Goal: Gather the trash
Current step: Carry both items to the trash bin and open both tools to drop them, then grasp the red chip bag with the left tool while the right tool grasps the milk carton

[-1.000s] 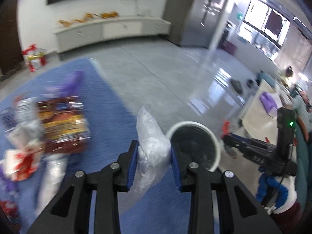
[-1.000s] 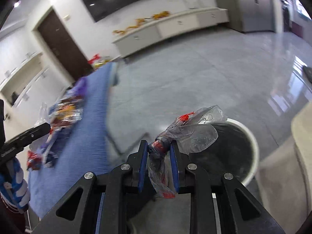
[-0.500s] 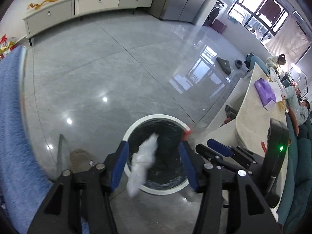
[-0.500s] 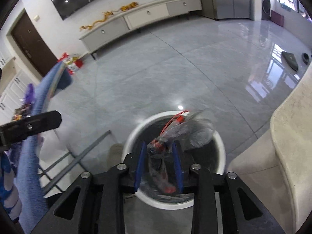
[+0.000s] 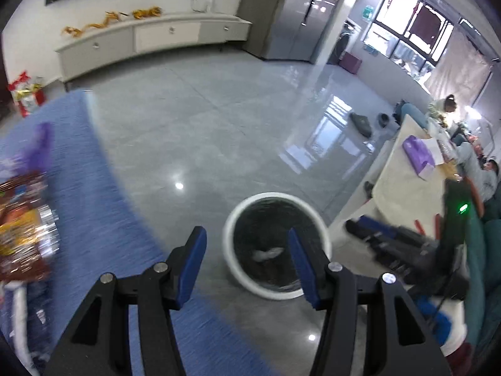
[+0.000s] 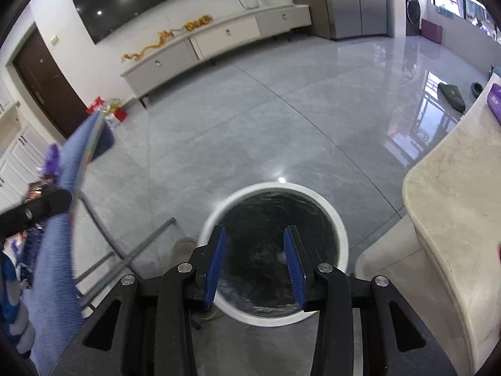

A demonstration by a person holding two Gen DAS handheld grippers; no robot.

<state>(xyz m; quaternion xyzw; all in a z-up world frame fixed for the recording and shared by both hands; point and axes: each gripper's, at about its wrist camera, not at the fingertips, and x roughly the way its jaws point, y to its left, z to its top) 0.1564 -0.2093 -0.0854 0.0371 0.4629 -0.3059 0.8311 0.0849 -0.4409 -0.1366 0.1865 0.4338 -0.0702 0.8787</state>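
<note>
A white round trash bin (image 5: 232,228) with a black liner stands on the grey floor; it also shows in the right wrist view (image 6: 343,238). A crumpled clear plastic piece (image 5: 266,253) lies inside it. My left gripper (image 5: 247,261) is open and empty, above the bin's left side. My right gripper (image 6: 254,258) is open and empty, directly above the bin. Snack wrappers (image 5: 22,228) lie on the blue table cloth (image 5: 87,194) at the left.
A beige counter (image 6: 454,219) curves along the right of the bin, with a purple tissue pack (image 5: 418,153) on it. Grey table legs (image 6: 125,250) stand left of the bin. A long white cabinet (image 5: 150,40) lines the far wall. People sit at far right.
Both grippers opened and let go of their plastic trash into the bin. The left gripper has swung back left, bringing the blue table into view again.
</note>
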